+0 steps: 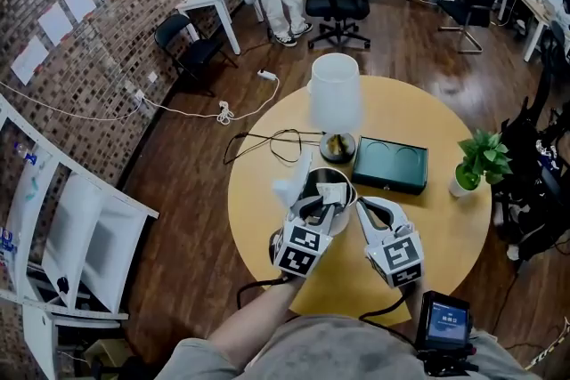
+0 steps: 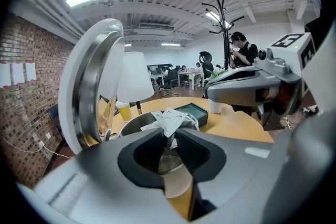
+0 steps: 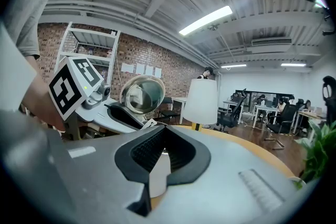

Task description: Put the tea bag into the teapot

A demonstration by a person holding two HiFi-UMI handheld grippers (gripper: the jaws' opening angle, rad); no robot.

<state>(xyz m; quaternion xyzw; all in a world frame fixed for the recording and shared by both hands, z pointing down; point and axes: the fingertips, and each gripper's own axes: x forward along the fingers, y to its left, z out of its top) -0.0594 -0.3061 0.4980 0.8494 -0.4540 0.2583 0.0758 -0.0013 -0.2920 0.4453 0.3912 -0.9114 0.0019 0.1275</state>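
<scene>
Head view: round yellow desk (image 1: 267, 218) with the teapot (image 1: 346, 207) near its middle and its lid (image 1: 294, 182) tipped up on the left side. Both tongs sit at the pot's mouth.

Left gripper view: left tongs (image 2: 169, 131) are closed down to a pinch on the tea bag (image 2: 170, 119). The crumpled white paper is held right over the open rim of the pot (image 2: 136, 122), with the raised lid (image 2: 92, 86) beside it.

Right gripper view: right tongs (image 3: 163, 136) are drawn together with nothing gripped. They hover just beside the pot on its right.

Progress, as I judge it — late stage. The pot is open and the bag has been brought to the mouth, but it is not released. What remains is to lower it in and let go.

Hard to make out:
- Whether the pinched paper is the bag itself or only its tag, and whether any part hangs inside the pot.
- The pot's interior — the tongs cover it in the head view, and the pads block it in the left gripper view.
- A pale patch behind the right pads, probably desk.
</scene>
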